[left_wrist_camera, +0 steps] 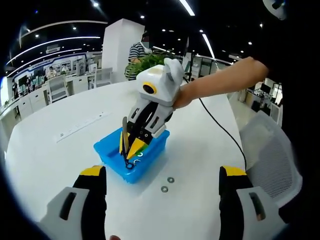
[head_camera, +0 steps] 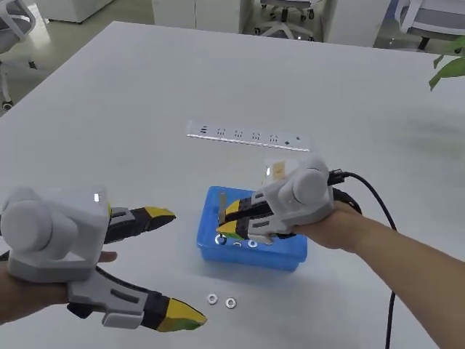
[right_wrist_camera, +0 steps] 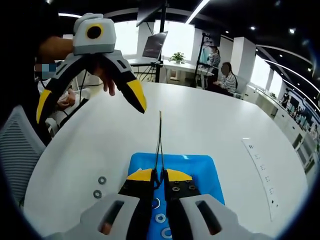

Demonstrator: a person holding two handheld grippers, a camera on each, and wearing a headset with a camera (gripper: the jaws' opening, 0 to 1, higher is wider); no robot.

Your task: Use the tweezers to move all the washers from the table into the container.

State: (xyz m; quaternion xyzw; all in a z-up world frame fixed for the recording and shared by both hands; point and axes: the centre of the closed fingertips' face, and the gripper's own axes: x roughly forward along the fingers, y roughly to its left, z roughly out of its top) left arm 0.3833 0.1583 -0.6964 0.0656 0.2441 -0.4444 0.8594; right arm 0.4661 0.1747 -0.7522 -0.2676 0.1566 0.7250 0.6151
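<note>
A blue container [head_camera: 290,254] sits mid-table with several washers [head_camera: 221,240] inside. My right gripper [head_camera: 236,217] hangs over it, shut on slim tweezers [head_camera: 221,207] whose tips point down into the container. The right gripper view shows the gripper [right_wrist_camera: 159,175] clamped on the tweezers [right_wrist_camera: 160,140] above the container [right_wrist_camera: 200,167]. Two washers [head_camera: 212,299] [head_camera: 230,303] lie on the table in front of the container. My left gripper [head_camera: 174,265] is open and empty, to the left of them. In the left gripper view its jaws [left_wrist_camera: 162,172] stand wide apart, with both washers [left_wrist_camera: 171,179] between them.
A white power strip [head_camera: 247,137] lies behind the container. A black cable [head_camera: 378,211] trails from the right gripper toward the near right. Office chairs [head_camera: 283,18] stand beyond the far table edge. Open white tabletop surrounds the container.
</note>
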